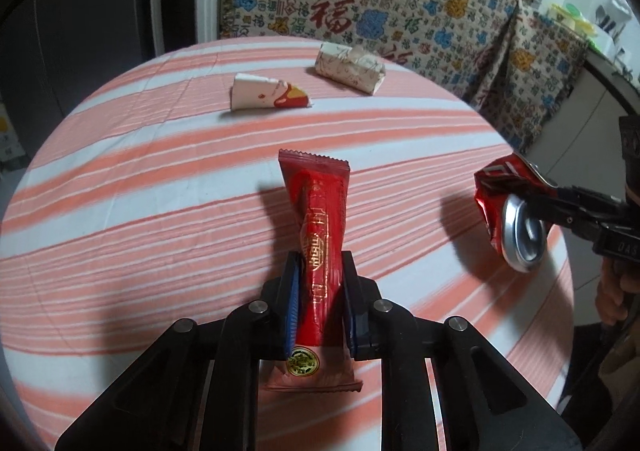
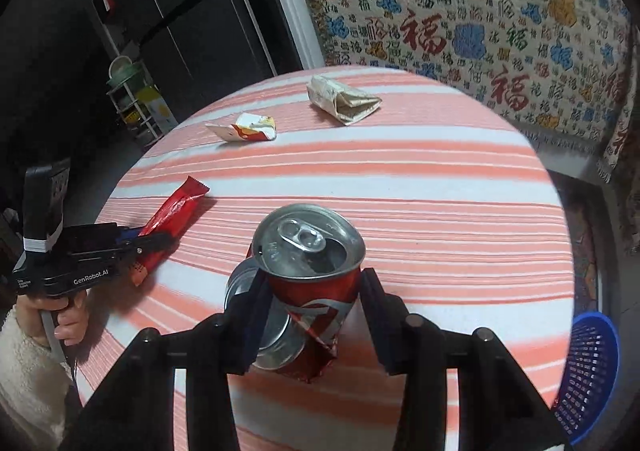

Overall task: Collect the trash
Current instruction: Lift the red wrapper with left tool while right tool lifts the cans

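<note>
My left gripper (image 1: 320,263) is shut on a long red snack wrapper (image 1: 318,219) and holds it above the round striped table (image 1: 120,211). It also shows in the right wrist view (image 2: 154,239), with the wrapper (image 2: 172,207). My right gripper (image 2: 312,279) is shut on a crushed red soda can (image 2: 310,275), seen at the right of the left wrist view (image 1: 508,215). A white and red paper wrapper (image 1: 268,93) (image 2: 246,127) and a crumpled paper packet (image 1: 350,67) (image 2: 344,99) lie at the table's far side.
A blue plastic basket (image 2: 588,371) stands on the floor right of the table. A sofa under a patterned cloth (image 2: 480,11) lies behind the table. A dark fridge (image 2: 180,3) and a small rack (image 2: 136,99) stand at the back left.
</note>
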A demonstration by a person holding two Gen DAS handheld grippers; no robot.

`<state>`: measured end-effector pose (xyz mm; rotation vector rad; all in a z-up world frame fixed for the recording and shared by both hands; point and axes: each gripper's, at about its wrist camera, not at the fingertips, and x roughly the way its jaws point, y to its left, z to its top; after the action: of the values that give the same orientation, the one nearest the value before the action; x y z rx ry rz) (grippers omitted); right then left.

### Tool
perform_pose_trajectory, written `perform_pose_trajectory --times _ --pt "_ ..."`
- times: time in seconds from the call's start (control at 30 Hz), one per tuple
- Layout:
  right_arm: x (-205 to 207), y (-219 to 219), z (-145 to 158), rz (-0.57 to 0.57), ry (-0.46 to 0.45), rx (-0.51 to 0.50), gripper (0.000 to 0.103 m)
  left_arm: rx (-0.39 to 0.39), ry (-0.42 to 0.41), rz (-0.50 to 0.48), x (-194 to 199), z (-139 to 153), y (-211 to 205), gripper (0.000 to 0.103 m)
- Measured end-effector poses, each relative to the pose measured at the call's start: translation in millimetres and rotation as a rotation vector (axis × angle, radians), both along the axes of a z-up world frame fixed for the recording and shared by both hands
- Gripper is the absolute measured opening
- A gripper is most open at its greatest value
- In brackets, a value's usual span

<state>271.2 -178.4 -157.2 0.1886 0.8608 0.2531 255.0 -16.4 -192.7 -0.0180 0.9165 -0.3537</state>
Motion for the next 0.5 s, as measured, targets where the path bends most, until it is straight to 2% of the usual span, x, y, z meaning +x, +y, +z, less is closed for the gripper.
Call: perform_pose_trajectory --times 0.2,0.5 --pt "-26 -8 21 -0.042 -0.053 -0.017 0.045 -0.013 -0.034 0.001 -16 18 -10 0.017" --pt "-50 -29 28 -0.086 -0.069 -0.027 0.045 0.06 -0.08 -0.018 -28 28 -46 0.017"
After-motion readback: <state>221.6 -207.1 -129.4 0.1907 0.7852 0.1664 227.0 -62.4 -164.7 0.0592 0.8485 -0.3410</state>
